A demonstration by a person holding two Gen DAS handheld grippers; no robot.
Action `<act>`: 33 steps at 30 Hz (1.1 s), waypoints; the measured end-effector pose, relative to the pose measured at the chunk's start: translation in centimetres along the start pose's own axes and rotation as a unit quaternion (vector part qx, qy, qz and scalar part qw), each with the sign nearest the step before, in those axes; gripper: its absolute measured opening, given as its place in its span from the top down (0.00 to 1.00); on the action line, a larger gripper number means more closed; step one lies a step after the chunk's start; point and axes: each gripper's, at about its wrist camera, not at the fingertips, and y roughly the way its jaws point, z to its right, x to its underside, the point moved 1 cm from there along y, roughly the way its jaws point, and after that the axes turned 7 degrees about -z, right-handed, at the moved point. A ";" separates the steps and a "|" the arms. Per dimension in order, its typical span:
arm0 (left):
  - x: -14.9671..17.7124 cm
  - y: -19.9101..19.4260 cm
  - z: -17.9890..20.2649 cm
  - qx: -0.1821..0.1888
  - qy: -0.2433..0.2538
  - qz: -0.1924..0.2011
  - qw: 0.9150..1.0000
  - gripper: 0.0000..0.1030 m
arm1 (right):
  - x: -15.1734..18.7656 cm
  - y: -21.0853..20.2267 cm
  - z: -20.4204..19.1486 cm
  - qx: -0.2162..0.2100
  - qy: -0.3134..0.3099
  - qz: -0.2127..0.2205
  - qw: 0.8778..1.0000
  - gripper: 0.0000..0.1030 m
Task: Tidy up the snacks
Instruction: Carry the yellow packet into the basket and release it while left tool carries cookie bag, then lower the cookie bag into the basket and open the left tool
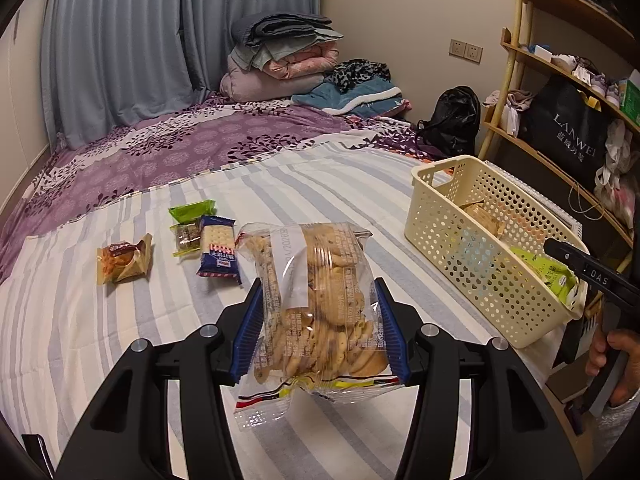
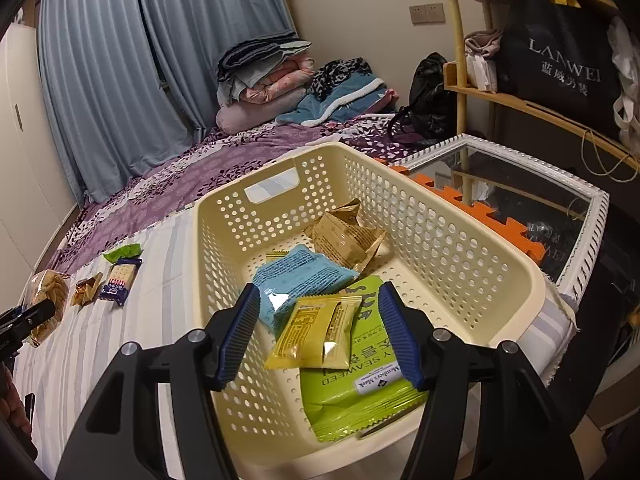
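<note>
My left gripper (image 1: 318, 308) is shut on a clear bag of cookies (image 1: 320, 296), held just above the striped bedsheet. Left of it lie a brown pastry pack (image 1: 124, 258), a blue cracker pack (image 1: 218, 250), a small clear snack (image 1: 186, 238) and a green pack (image 1: 192, 210). The cream perforated basket (image 1: 440, 216) stands to the right. My right gripper (image 2: 320, 332) is open over the basket (image 2: 460, 240), above a yellow packet (image 2: 316, 334) lying on a green seaweed pack (image 2: 352, 392), a blue pack (image 2: 296, 276) and a gold pack (image 2: 344, 236).
Folded quilts and clothes (image 1: 288, 64) are piled at the far end of the bed. A wooden shelf with a black bag (image 1: 568, 128) stands on the right. A white-framed glass panel (image 2: 532, 200) and orange foam mat (image 2: 480, 208) lie beside the basket.
</note>
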 end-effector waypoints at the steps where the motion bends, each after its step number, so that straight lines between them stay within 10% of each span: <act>1: -0.1 0.1 0.3 0.001 0.003 0.000 1.000 0.47 | 0.1 0.0 0.2 0.001 0.002 0.001 1.000 0.40; 33: -5.0 4.2 18.3 0.135 0.143 -0.010 0.981 0.47 | 0.4 -2.3 4.8 0.031 0.030 0.042 0.998 0.40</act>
